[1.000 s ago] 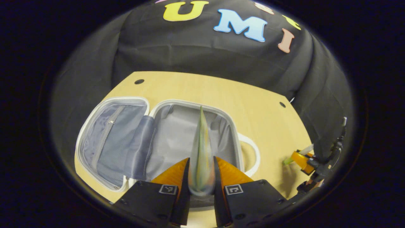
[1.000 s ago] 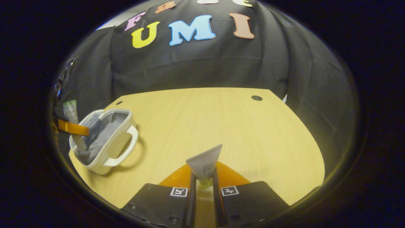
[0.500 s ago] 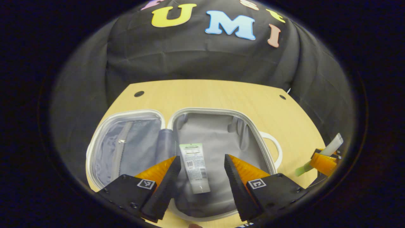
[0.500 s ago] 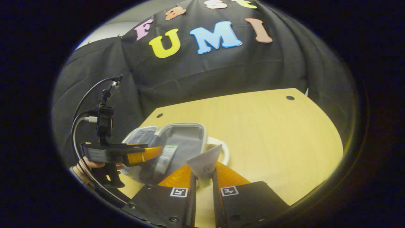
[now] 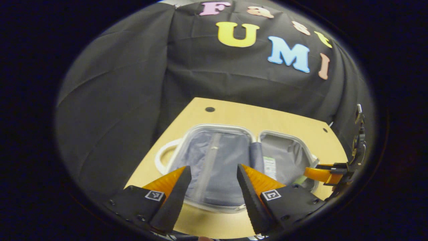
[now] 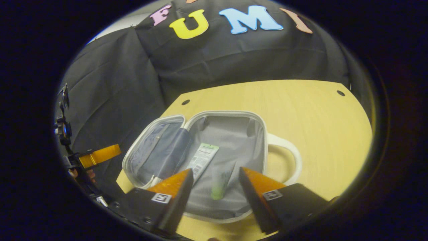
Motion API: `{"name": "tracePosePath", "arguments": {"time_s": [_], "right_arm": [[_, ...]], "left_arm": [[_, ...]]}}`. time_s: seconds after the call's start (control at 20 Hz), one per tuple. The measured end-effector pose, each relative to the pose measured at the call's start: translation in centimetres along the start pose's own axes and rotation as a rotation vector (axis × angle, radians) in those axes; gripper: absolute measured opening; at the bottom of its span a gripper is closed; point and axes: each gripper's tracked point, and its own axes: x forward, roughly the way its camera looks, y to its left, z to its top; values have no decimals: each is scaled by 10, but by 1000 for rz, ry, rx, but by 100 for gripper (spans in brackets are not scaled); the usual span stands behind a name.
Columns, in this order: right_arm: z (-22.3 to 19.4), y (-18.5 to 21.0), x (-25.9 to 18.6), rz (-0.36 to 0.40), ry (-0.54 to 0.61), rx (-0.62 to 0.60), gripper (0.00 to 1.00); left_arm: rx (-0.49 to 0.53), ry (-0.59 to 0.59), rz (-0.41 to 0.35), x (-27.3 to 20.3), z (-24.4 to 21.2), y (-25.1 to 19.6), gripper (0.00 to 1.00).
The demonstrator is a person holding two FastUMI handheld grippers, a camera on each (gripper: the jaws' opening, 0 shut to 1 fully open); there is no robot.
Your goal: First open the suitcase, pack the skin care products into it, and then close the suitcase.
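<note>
1. In the right gripper view the suitcase (image 6: 214,157) lies open on the wooden table (image 6: 311,110), and two products lie in its grey-lined half: a white tube (image 6: 202,158) with a printed back, and just beside it, on the handle side, a smaller tube with a green cap (image 6: 221,180).
2. In the left gripper view the same suitcase (image 5: 240,160) is seen from its mesh-pocket half; in the grey half beyond the hinge only the white tube (image 5: 269,166) can be made out.
3. The right gripper (image 6: 214,190) has its fingers spread apart with nothing between them, above the near rim of the grey half; the green-capped tube lies in the gap as seen from the camera.
4. The left gripper (image 5: 212,187) is likewise spread and empty, over the near rim of the pocket half.
5. Each view catches the other gripper at its edge: the right one (image 5: 329,174) over the grey half, the left one (image 6: 95,155) beside the pocket half. Their jaw state cannot be read there.
</note>
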Motion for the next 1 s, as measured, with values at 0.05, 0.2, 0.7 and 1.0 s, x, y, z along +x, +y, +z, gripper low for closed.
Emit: {"name": "tracePosePath", "arguments": {"time_s": [0.05, 0.2, 0.7, 1.0], "right_arm": [[8, -2, -6, -9, -29, 0, 98], [21, -6, -26, -25, -90, -3, 95], [42, -39, -85, -185, -181, -26, 95], [36, -46, -97, -238, -163, -32, 95]], "left_arm": [[-20, 3, 30, 0, 0, 19, 90], [-73, 6, 95, 12, 4, 68, 91], [-188, 157, 35, 101, 4, 154, 91], [-359, 252, -49, 151, -25, 156, 91]]}}
